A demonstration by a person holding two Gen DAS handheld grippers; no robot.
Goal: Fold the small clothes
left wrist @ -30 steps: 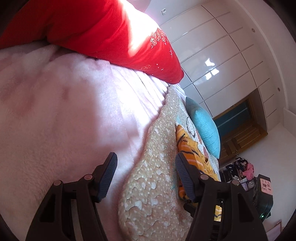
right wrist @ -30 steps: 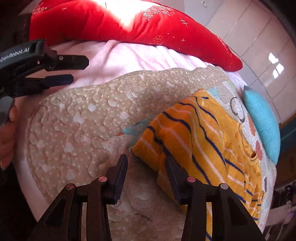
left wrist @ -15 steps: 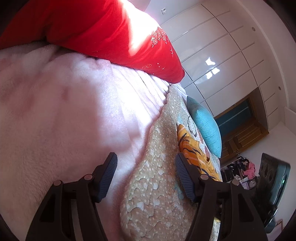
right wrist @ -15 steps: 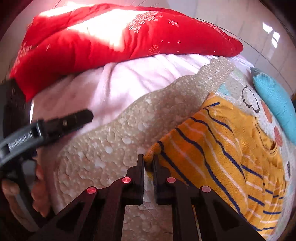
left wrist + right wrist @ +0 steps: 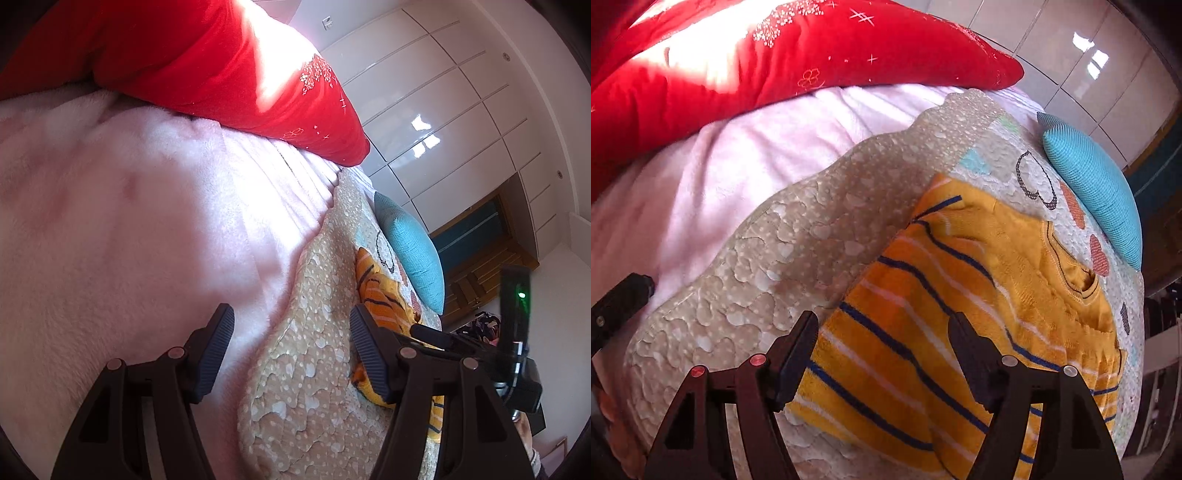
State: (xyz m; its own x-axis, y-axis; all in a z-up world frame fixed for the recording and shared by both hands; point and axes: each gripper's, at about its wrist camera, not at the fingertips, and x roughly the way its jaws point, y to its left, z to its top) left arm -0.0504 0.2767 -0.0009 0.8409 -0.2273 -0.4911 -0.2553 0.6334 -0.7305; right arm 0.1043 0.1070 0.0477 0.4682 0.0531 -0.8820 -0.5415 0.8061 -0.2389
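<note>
Your right gripper [image 5: 882,354] has just been opening; its jaws now stand wide, empty, over the striped yellow shirt [image 5: 960,295]. The shirt lies on the beige quilt [image 5: 798,240]. Your left gripper [image 5: 291,354], half open and empty, hovers beside the quilt's edge.

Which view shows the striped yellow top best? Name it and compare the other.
The right wrist view: the striped yellow top lies spread out on the quilted mat, with its stripes and neckline plain to see. The left wrist view catches only a narrow edge-on strip of it, partly hidden behind a finger.
</note>
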